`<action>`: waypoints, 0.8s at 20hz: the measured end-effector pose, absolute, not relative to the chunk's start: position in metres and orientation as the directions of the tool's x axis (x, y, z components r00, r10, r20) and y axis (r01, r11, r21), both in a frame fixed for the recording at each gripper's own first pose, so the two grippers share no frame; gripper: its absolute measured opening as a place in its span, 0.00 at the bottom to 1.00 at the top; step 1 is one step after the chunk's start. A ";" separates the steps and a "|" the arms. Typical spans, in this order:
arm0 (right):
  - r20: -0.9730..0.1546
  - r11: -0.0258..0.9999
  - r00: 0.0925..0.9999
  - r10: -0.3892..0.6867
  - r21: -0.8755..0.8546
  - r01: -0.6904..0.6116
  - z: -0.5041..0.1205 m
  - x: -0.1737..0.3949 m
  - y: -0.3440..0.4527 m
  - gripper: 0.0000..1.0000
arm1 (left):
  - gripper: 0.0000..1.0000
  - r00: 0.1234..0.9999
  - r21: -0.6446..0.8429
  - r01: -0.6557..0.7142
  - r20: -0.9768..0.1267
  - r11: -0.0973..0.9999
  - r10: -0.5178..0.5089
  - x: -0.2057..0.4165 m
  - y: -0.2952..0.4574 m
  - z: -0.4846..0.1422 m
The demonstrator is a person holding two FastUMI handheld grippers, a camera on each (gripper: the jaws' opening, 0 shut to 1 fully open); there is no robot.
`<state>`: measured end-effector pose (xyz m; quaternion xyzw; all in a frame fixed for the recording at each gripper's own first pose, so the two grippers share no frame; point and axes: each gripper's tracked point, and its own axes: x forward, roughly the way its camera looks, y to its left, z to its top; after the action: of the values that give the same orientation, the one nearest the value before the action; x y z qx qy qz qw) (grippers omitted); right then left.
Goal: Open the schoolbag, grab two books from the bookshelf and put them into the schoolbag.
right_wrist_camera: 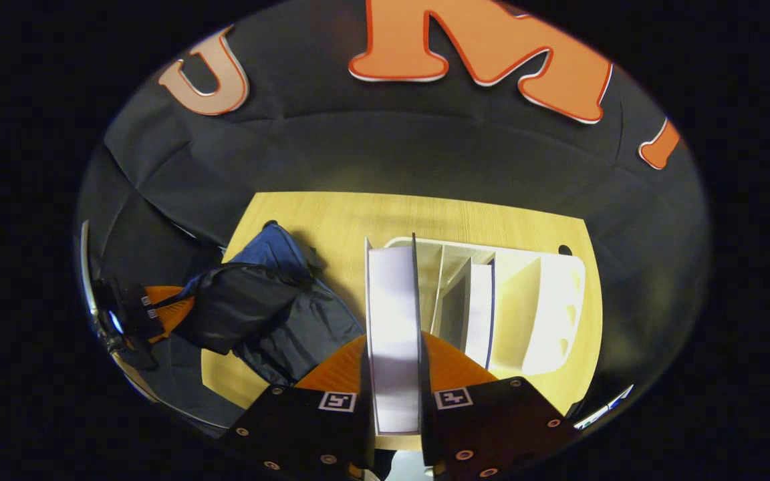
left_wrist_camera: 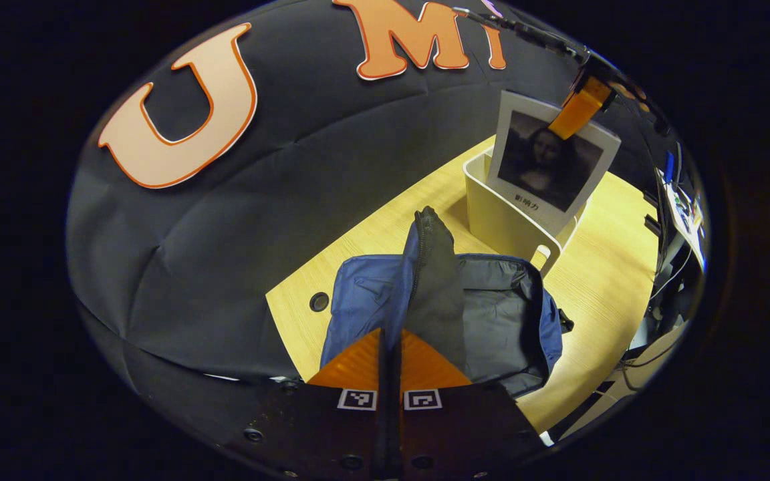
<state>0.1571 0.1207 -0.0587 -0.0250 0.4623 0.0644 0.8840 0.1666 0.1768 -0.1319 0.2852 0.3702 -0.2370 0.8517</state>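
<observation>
Lying on the pale wooden worktop [left_wrist_camera: 371, 234], the blue schoolbag [left_wrist_camera: 358, 300] has its main compartment unzipped, and the dark grey lining [left_wrist_camera: 498, 314] shows with no book visible inside. The left gripper [left_wrist_camera: 390, 347] has its fingers clenched on the raised edge of the bag's flap [left_wrist_camera: 435, 280], holding that flap upright above the open compartment. In the right gripper view the same bag [right_wrist_camera: 271, 250] sits at the left end of the worktop, its dark flap [right_wrist_camera: 238, 304] pulled up by the other gripper [right_wrist_camera: 168, 307] at the far left.

Just beside the bag stands the white bookshelf [left_wrist_camera: 505, 220], a divided organiser. In the left gripper view a book [left_wrist_camera: 552, 160] with a dark portrait on its white cover stands above the bookshelf, its top edge pinched by the far gripper [left_wrist_camera: 582, 107]. In the right gripper view that book [right_wrist_camera: 393, 321] appears edge-on, pages pale, and the right gripper [right_wrist_camera: 395, 374] has its fingers grasping it from both sides. Whether its lower edge still sits in the bookshelf's compartment cannot be told.

Behind it the bookshelf [right_wrist_camera: 559, 294] shows several slots between white dividers. One slot holds a second book [right_wrist_camera: 480, 314], upright, with a dark spine edge; the slots further right look bare.
</observation>
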 end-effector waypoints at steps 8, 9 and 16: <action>-0.732 0.969 0.636 0.245 0.173 -0.173 -0.002 0.085 0.134 0.28 | 0.00 0.633 0.329 0.599 -0.753 0.730 -0.180 0.166 0.179 -0.128; -0.721 0.960 0.634 0.280 0.220 -0.175 -0.003 0.076 0.138 0.28 | 0.01 0.635 0.333 0.596 -0.752 0.731 -0.175 0.166 0.179 -0.127; -0.634 0.845 0.629 0.450 0.531 -0.069 -0.079 0.047 0.158 0.28 | 0.01 0.647 0.371 0.608 -0.744 0.702 -0.167 0.160 0.170 -0.116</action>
<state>0.0472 0.1579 -0.0795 0.2355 0.4039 0.1489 0.8714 0.1603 0.1695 -0.1163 0.3119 0.3530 -0.2272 0.8523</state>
